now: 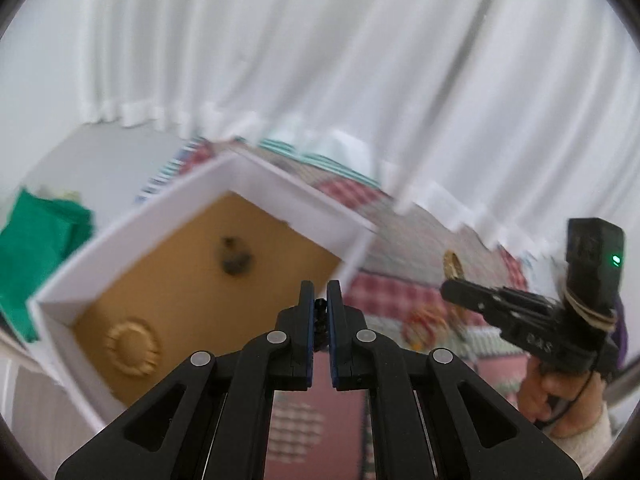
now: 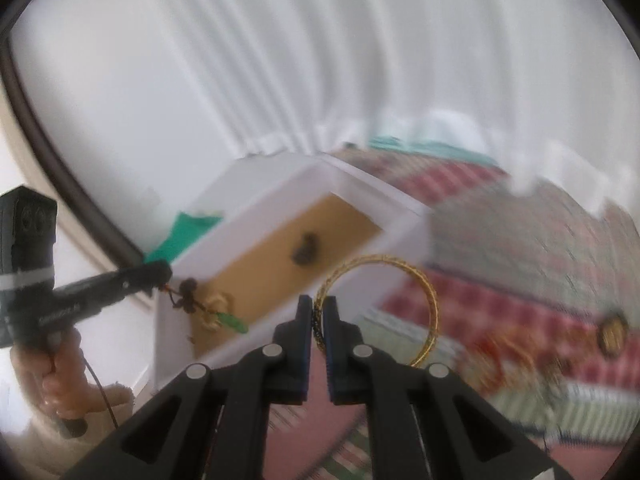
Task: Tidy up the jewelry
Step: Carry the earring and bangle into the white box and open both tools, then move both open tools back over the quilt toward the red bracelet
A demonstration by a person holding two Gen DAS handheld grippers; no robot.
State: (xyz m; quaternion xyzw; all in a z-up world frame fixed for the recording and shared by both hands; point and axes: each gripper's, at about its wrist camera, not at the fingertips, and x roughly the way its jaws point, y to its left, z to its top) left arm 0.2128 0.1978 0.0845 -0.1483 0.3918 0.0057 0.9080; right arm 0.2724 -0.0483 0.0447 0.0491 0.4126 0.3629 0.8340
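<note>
A white box (image 1: pixel 132 216) with a tan floor holds a pale ring-shaped ornament (image 1: pixel 132 346) and a dark blurred piece (image 1: pixel 236 256). The left hand-held gripper (image 1: pixel 321 300) pinches a dark beaded strand (image 1: pixel 320 320) above it. The right hand-held gripper (image 2: pixel 318 310) pinches a gold bangle (image 2: pixel 430 300) over the patchwork bed cover (image 2: pixel 520 248).

Your thin gold wire bangle (image 2: pixel 384 308) stands upright, pinched at its rim. The dark beaded strand with a green leaf (image 2: pixel 200 304) dangles before the white box's (image 2: pixel 280 184) tan floor.
</note>
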